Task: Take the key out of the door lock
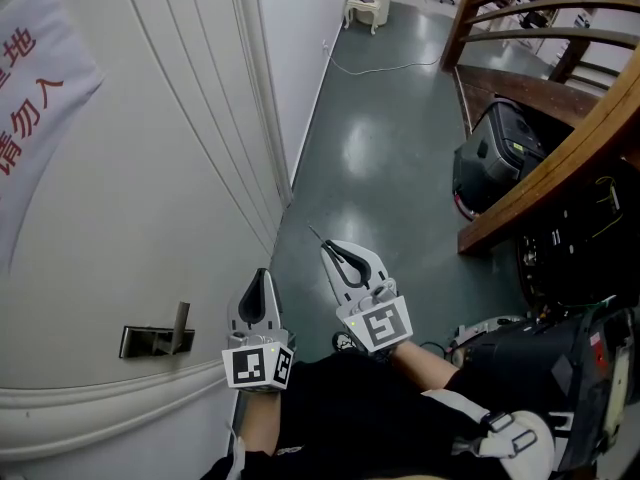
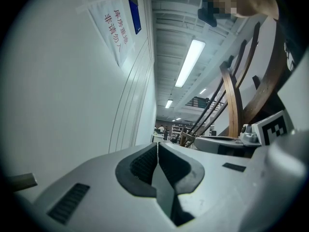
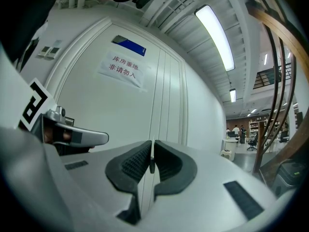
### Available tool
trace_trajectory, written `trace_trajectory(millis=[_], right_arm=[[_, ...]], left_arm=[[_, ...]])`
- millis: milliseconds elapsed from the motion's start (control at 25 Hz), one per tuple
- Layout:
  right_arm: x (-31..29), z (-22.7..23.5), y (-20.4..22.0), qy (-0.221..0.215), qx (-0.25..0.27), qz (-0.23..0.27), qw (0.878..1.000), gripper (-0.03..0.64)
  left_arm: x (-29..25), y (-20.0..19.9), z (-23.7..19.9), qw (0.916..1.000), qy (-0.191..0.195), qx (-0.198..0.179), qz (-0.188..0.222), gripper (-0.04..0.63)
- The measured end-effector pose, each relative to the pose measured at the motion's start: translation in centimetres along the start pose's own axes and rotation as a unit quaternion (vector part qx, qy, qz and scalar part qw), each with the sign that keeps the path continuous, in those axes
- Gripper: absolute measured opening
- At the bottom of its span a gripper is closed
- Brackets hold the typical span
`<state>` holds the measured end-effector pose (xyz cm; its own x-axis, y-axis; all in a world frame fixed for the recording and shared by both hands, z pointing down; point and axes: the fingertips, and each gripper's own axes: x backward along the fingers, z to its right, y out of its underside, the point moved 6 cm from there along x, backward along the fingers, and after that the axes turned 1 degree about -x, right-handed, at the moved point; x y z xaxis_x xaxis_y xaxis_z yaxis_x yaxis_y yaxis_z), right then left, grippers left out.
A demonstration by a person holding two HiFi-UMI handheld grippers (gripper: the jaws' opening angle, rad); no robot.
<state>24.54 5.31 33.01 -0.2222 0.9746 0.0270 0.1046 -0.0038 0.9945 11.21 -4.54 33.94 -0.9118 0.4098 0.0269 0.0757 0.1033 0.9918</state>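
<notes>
The white door (image 1: 130,228) fills the left of the head view, with a metal lock plate and lever (image 1: 157,339) low on it. My right gripper (image 1: 328,250) is held away from the door over the floor, shut on a thin key (image 1: 316,236) whose tip pokes out past the jaws. In the right gripper view the key (image 3: 151,165) shows as a small dark sliver pinched between the pads (image 3: 137,161). My left gripper (image 1: 262,274) hovers close to the door, right of the lever, shut with nothing in it; its jaws meet in the left gripper view (image 2: 158,151).
A paper sign (image 1: 30,88) with red characters hangs on the door. To the right rise a curved wooden stair rail (image 1: 560,158) and a black case (image 1: 495,153). A white cable (image 1: 385,66) lies on the grey floor, and a white stool (image 1: 365,8) stands far back.
</notes>
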Motion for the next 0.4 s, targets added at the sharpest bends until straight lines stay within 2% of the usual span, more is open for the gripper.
trace_trajectory(millis=[400], right_arm=[[-0.11,-0.05,0.31,-0.004,-0.005,0.0,1.0,0.031]], left_arm=[[-0.05,0.32,0.03,1.0,-0.001,-0.001,-0.006,0.026]])
